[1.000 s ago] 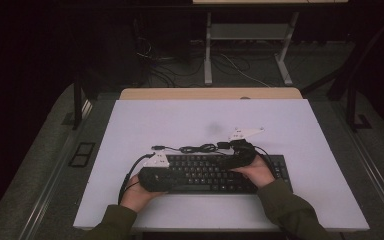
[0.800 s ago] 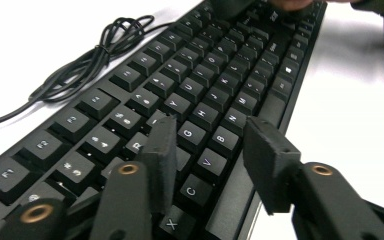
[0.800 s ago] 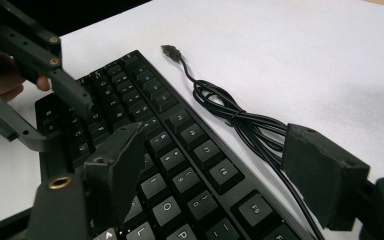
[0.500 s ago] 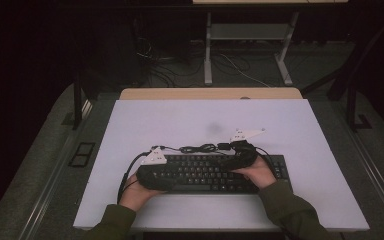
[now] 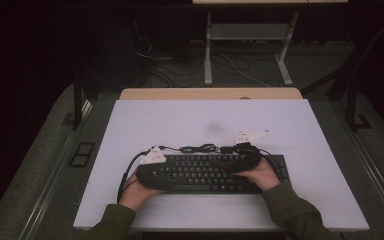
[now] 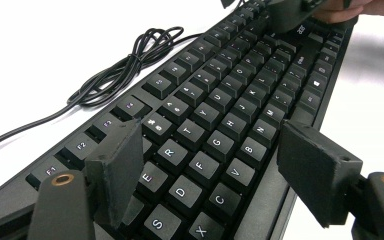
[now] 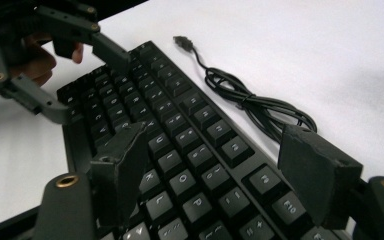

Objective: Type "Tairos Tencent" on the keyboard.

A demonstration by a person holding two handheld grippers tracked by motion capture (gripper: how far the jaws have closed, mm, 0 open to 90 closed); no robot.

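A black keyboard (image 5: 205, 172) lies flat near the front of the white table (image 5: 180, 120). Its black cable (image 5: 200, 148) is coiled just behind it. My left gripper (image 5: 171, 182) is at the keyboard's left end. In the left gripper view it (image 6: 215, 150) is open: one pad hangs over the E key and the other past the front edge, with the keyboard (image 6: 220, 105) between. Those jaws have just been opening. My right gripper (image 5: 236, 167) is at the right end. In its own view it (image 7: 215, 150) stands open above the keys (image 7: 180, 125), having closed a touch.
The cable's USB plug (image 7: 182, 41) lies loose on the table behind the keyboard. Bare white tabletop stretches behind and on both sides. A tan table edge (image 5: 210, 93) and metal desk legs (image 5: 208, 55) stand beyond in the dark.
The grey plate on the left gripper has shifted slightly toward the near left. The keyboard, the cable and the right hand lie as before.
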